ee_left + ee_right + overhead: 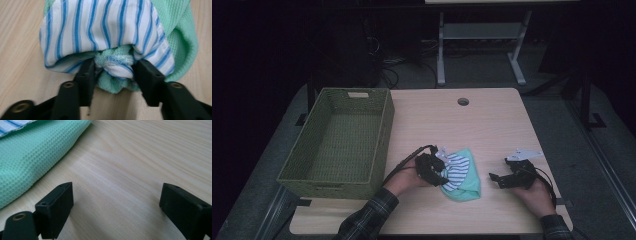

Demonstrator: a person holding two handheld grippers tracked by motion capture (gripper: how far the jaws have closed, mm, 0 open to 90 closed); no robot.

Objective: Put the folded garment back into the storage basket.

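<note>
Black fingers of the left gripper pinch a bunched fold of cloth at the near edge of the bundle.

Both pads press the green-and-striped knot from either side, so the left gripper is closed on the cloth, which lies on the table in front of the person, a blue-striped white layer on top and green waffle fabric beneath and to the right. Right gripper fingers stand wide apart over bare wood, holding nothing, with the green edge of the cloth just beside the left one. Seen from above, the right gripper rests near the cloth's right side. Farther left, a green woven basket sits on the table, apart from the cloth.
</note>
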